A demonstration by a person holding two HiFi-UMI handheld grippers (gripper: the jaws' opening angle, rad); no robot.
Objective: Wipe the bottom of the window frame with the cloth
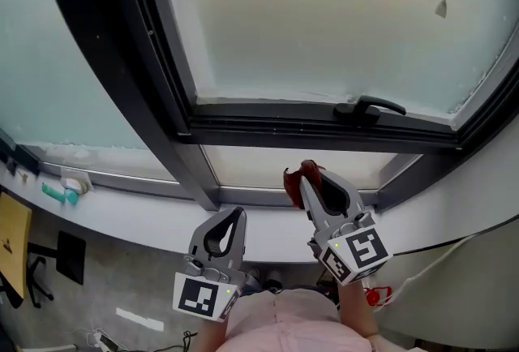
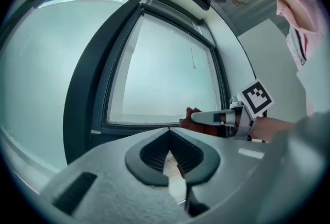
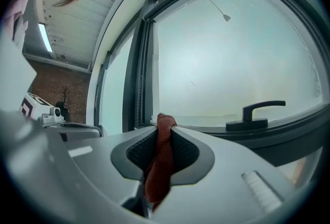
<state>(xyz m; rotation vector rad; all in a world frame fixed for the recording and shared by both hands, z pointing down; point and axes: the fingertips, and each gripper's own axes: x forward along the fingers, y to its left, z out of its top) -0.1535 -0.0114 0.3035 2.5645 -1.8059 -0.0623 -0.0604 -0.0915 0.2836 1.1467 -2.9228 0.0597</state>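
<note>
At the window's lower frame (image 1: 268,135), right gripper (image 1: 306,184) pinches red cloth (image 3: 160,166) tip-out for wiping it; left gripper (image 1: 236,215) closed, empty, held back

1. Head view: looks steeply down from above, over the left claw (image 1: 235,212) and right claw (image 1: 308,180), onto the window frame (image 1: 324,134).
2. Left gripper view: sits close behind its own claw, faces the pane, and catches the right claw at its right.
3. Right gripper view: sits close behind its own claw and faces the handle (image 3: 256,114), which the head view shares.
</note>
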